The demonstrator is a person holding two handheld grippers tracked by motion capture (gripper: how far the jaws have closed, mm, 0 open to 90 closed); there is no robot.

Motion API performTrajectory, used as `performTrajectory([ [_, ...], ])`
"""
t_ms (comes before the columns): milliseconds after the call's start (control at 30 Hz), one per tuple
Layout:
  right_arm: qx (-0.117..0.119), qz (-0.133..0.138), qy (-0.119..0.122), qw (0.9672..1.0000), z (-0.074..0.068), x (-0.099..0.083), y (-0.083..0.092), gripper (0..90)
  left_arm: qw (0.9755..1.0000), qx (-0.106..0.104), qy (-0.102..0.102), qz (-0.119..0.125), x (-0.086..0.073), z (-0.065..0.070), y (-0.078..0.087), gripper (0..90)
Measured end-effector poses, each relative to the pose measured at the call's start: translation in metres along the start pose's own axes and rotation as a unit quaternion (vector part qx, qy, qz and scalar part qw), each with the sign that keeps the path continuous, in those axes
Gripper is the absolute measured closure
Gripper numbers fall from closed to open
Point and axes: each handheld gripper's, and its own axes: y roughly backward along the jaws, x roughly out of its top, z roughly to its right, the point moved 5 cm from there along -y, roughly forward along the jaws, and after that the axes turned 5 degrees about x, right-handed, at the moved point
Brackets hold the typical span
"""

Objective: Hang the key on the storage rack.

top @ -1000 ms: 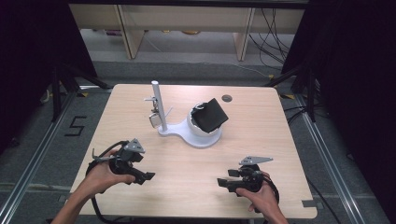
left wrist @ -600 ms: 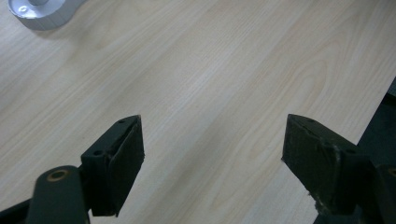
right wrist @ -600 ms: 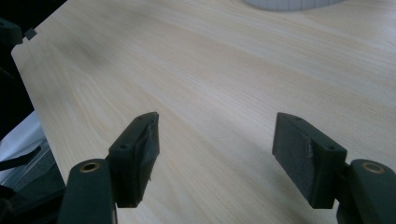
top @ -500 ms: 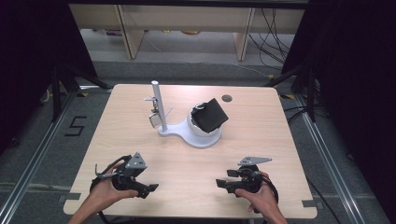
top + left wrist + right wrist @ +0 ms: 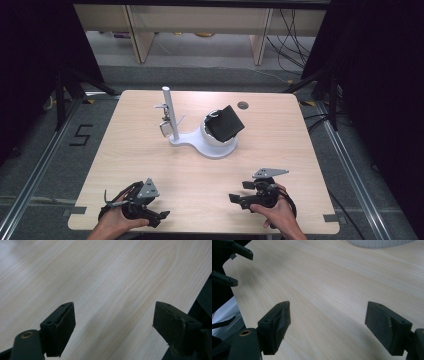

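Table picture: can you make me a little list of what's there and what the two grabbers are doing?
table: light wood
middle: white stand with an upright post
on stand: black block, tilted
left gripper: near front edge, open, holding nothing
right gripper: near front edge, jaws just opened wide, nothing between them

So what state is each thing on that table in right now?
Left claw: open, nothing between its jaws, low by the table's near edge.
Right claw: jaws have just been opening, wide apart, empty.
White stand: upright post, untouched.
Black block: tilted in the stand's white bowl.
Table: bare wood around the claws.
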Motion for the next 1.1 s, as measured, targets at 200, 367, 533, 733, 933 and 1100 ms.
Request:
performTrajectory([
  [200, -0.007, -0.002, 0.0, 1.0, 0.0, 0.0, 0.0, 20.8, 0.9996, 0.018, 0.018, 0.014, -0.009, 0.004, -0.002, 17.4],
  [367, 0.004, -0.006, -0.015, 0.9999, -0.002, -0.001, -0.002, 20.0, 0.9995, 0.013, 0.024, 0.016, -0.015, 0.013, -0.003, 16.4],
  [533, -0.015, -0.004, 0.006, 0.9999, 0.001, 0.0, -0.001, 20.1, 0.9997, 0.021, 0.002, 0.012, -0.017, 0.018, -0.006, 16.4],
  [733, -0.009, -0.009, -0.008, 0.9999, -0.003, -0.002, -0.002, 20.2, 0.9997, 0.02, 0.01, 0.009, -0.019, 0.017, -0.006, 16.3],
  [933, -0.005, -0.012, -0.003, 0.9999, -0.003, -0.002, -0.003, 20.3, 0.9997, 0.019, 0.011, 0.01, -0.019, 0.018, -0.008, 16.3],
  [1100, 0.002, -0.012, -0.013, 0.9998, -0.005, -0.002, -0.004, 20.3, 0.9996, 0.021, 0.015, 0.013, -0.02, 0.017, -0.008, 16.4],
])
